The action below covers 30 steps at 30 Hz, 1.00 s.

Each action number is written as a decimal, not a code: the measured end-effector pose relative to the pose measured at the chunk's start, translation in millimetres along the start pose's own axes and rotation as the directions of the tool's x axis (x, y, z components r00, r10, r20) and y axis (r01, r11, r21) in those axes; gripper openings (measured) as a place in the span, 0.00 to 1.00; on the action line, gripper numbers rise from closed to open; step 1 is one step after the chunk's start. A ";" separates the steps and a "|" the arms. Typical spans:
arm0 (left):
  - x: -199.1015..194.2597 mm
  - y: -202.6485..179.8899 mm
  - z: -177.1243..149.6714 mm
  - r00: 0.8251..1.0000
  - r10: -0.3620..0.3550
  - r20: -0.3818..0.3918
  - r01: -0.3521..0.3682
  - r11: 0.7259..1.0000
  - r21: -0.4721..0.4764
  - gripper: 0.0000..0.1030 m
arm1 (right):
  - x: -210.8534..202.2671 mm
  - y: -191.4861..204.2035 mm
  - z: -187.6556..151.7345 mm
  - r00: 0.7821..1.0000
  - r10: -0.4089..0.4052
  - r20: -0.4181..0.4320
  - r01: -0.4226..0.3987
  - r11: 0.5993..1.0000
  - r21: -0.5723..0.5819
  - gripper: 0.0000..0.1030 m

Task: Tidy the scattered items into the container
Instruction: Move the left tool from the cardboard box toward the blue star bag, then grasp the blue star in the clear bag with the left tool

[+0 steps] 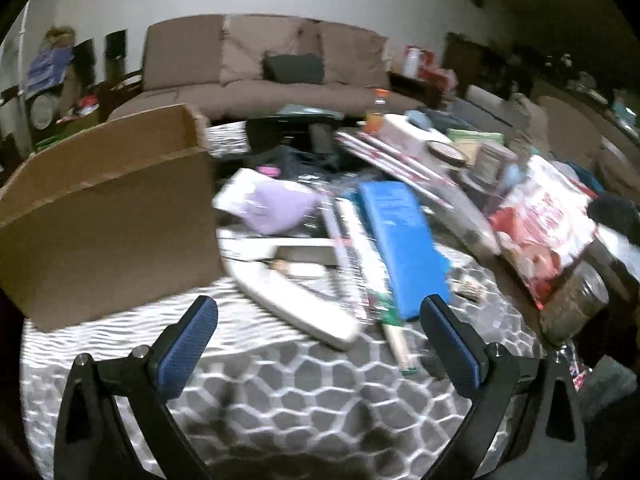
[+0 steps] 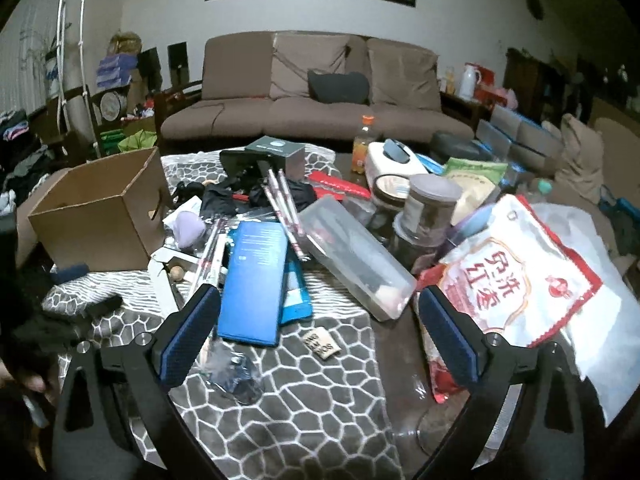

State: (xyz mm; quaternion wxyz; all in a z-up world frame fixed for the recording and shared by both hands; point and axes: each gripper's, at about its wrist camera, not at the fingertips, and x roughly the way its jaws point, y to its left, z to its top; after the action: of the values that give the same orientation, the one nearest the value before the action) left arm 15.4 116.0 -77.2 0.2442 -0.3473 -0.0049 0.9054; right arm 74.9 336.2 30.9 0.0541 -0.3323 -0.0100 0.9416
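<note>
Patterned cloth [image 2: 304, 396], then open cardboard box [image 2: 100, 216]

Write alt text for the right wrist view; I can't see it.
The open right gripper hovers empty over a cluttered table, aimed at a blue box and a clear plastic case. An open cardboard box stands at left.

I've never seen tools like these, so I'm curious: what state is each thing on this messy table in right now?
Left gripper: jaws open, holding nothing.
Right gripper: jaws open, holding nothing.
Cardboard box: upright, top open.
Blue box: lying flat, closed.
Clear plastic case: lying down, closed.
Orange bottle: upright, capped.
</note>
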 end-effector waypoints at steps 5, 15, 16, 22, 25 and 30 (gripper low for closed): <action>29.3 -59.1 -35.8 0.993 -0.116 -0.034 0.119 0.984 0.130 0.98 | -5.7 -27.4 -1.9 1.000 0.009 0.010 -0.010 0.998 0.064 0.96; 89.0 -73.0 -44.3 0.973 -0.173 -0.156 0.181 0.983 0.040 0.75 | -6.2 -49.4 -5.0 0.996 0.085 0.018 -0.087 0.988 0.130 0.96; 89.6 -71.2 -45.7 0.970 -0.182 -0.162 0.189 0.982 0.028 0.72 | -5.8 -50.5 -5.7 0.996 0.091 0.017 -0.093 0.987 0.131 0.96; 95.9 -73.2 -50.1 0.960 -0.208 -0.185 0.214 0.977 0.012 0.69 | -1.3 -52.8 -11.1 0.989 0.146 -0.005 -0.144 0.978 0.153 0.96; 100.9 -81.8 -49.6 0.960 -0.194 -0.204 0.205 0.978 0.034 0.69 | 1.7 -53.4 -13.5 0.991 0.136 -0.011 -0.132 0.980 0.148 0.96; 105.2 -82.8 -45.1 0.961 -0.180 -0.208 0.192 0.980 0.040 0.55 | 7.7 -55.7 -16.6 0.990 0.138 -0.030 -0.132 0.979 0.156 0.96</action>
State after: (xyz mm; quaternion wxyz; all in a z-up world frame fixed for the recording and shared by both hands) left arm 12.9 228.5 -162.6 0.3378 -0.4288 0.0146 0.8377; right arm 84.6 392.2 16.2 0.0157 -0.3461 0.0863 0.9341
